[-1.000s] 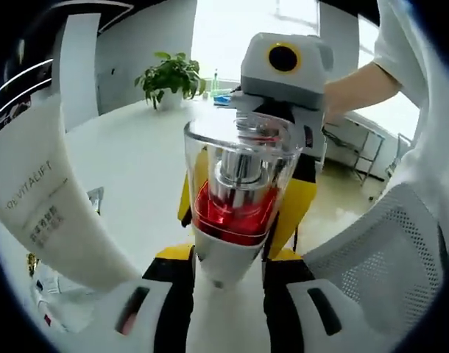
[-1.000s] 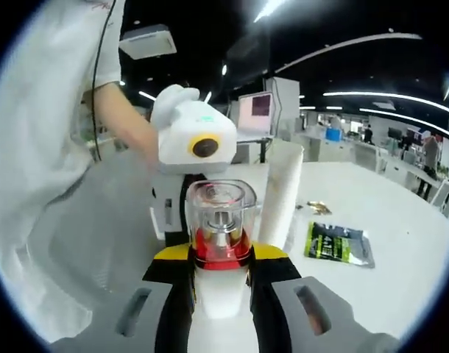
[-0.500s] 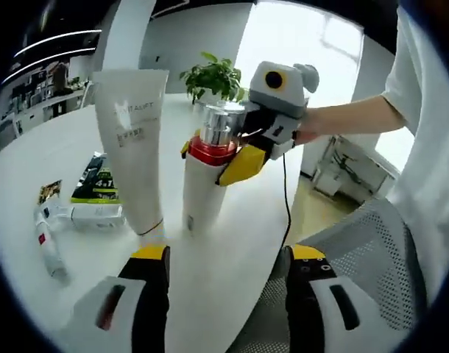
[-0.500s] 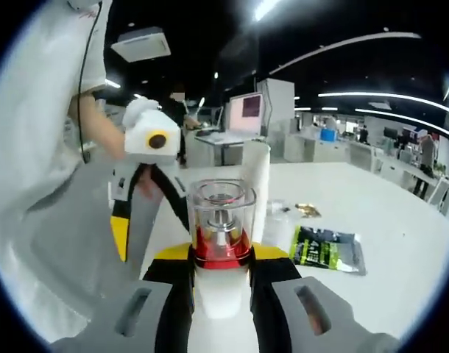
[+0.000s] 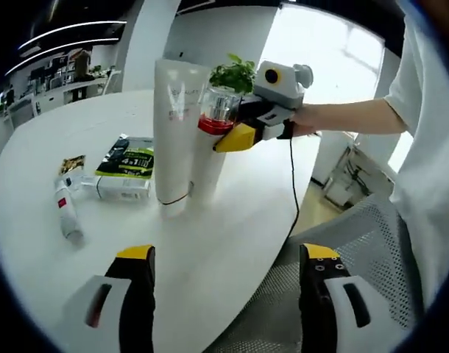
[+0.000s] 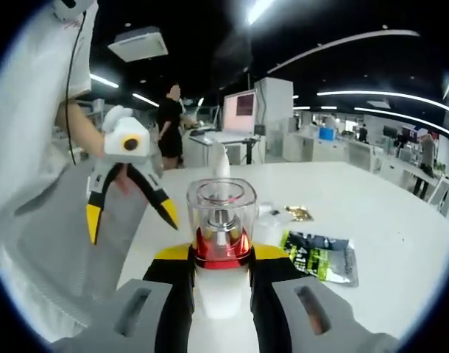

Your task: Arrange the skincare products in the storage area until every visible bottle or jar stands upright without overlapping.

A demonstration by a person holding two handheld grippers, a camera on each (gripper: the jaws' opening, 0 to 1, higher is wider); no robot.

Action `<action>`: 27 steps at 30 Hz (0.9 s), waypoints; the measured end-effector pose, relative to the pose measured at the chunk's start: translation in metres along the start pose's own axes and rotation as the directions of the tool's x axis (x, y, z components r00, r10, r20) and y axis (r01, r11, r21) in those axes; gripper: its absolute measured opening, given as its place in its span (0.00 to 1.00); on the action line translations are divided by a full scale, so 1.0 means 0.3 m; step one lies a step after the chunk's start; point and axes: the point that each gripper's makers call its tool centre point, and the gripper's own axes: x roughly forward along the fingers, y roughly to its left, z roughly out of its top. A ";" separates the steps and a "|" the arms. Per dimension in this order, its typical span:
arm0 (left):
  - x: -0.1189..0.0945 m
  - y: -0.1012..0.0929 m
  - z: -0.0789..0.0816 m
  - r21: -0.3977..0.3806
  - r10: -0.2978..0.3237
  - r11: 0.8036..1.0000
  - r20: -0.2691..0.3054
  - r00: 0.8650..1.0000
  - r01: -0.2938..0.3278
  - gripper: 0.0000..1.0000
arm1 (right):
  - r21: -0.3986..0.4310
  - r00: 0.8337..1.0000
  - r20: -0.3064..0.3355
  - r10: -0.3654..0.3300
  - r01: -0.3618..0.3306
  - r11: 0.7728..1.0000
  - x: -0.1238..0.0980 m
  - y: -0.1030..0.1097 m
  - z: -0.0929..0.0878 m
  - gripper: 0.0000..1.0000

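Observation:
A white pump bottle point(image 5: 208, 158) with a red band and a clear cap stands upright on the round white table point(image 5: 232, 243), right beside a tall white tube point(image 5: 173, 125) standing on its cap. My right gripper point(image 5: 223, 137) is shut on the bottle's upper part, seen close up with the right gripper point(image 6: 221, 259) around the pump bottle point(image 6: 221, 220). The tube point(image 6: 222, 158) shows edge-on behind it. My left gripper point(image 5: 226, 256) is open and holds nothing, well back from both. From the other side, the left gripper point(image 6: 130, 217) hangs open at the left.
On the table's left lie a green-black pouch point(image 5: 129, 156), a white box point(image 5: 121, 187), a small tube point(image 5: 66, 213) and a gold sachet point(image 5: 71, 163). The pouch point(image 6: 316, 257) also lies right of the bottle. A mesh chair point(image 5: 342, 243) sits by the table edge.
My left gripper has let go of the pump bottle, opened and drawn back from it. The right gripper stays shut on the bottle, which now stands beside the tube.

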 end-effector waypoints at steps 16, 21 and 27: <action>-0.001 0.017 0.001 -0.020 0.061 0.998 0.020 0.998 -0.060 0.99 | 0.011 0.999 -0.049 0.012 -0.012 1.000 0.013 -0.005 -0.051 0.28; 0.000 0.008 0.002 -0.028 0.062 0.998 0.019 0.998 -0.061 0.99 | -0.002 0.994 -0.112 0.019 -0.019 1.000 0.005 0.000 -0.091 0.29; -0.019 0.013 0.018 -0.062 0.091 0.994 0.041 0.995 -0.088 0.99 | 0.027 0.993 -0.120 -0.005 0.009 1.000 -0.028 -0.008 -0.101 0.36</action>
